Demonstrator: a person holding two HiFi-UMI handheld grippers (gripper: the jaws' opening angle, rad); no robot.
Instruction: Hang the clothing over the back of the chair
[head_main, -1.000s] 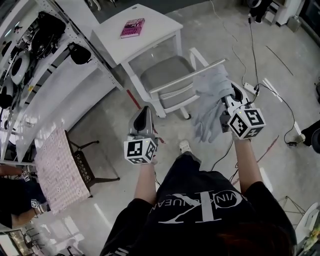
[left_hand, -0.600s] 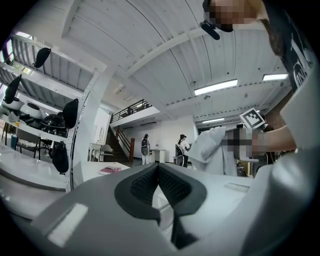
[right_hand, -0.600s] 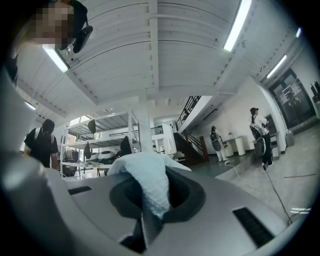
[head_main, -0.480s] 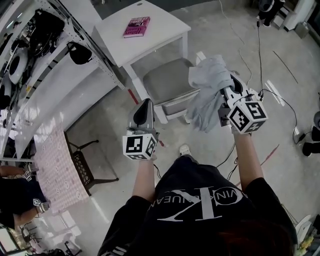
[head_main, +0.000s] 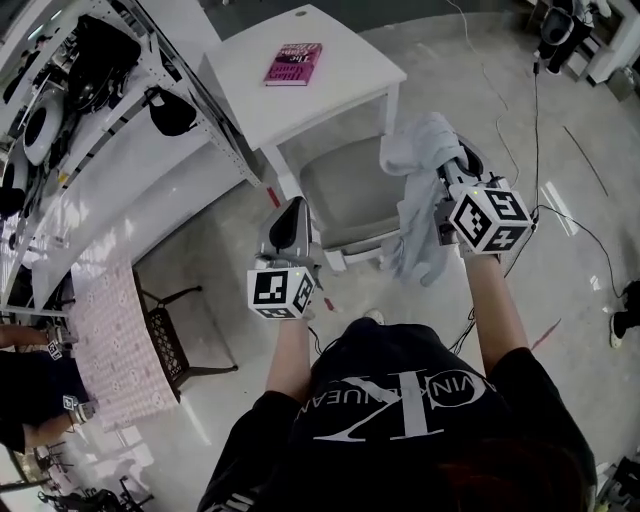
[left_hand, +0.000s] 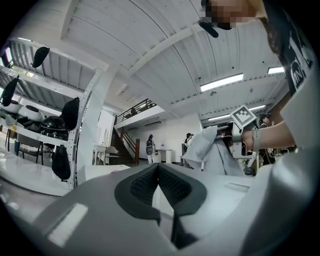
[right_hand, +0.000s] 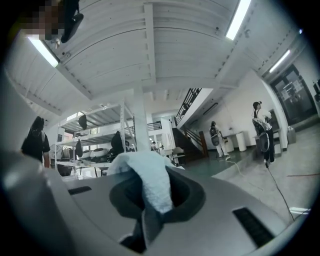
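A pale grey garment (head_main: 415, 195) hangs bunched from my right gripper (head_main: 445, 168), which is shut on it; in the right gripper view the cloth (right_hand: 150, 182) fills the space between the jaws. The garment hangs over the right side of a white chair with a grey seat (head_main: 340, 190), and it hides the chair's back. My left gripper (head_main: 291, 207) is level in front of the chair's left side, shut, with nothing in it (left_hand: 159, 176). In the left gripper view the garment (left_hand: 210, 147) and the right hand show to the right.
Beyond the chair stands a white table (head_main: 350, 95) with a pink book (head_main: 293, 62) on it. White shelving (head_main: 120, 140) with dark items runs along the left. A dark metal chair draped with patterned cloth (head_main: 110, 340) stands at lower left. Cables (head_main: 560, 215) cross the floor on the right.
Both grippers have moved forward toward the chair and table. The garment, still gripped, now hangs over the chair's right side instead of short of it.
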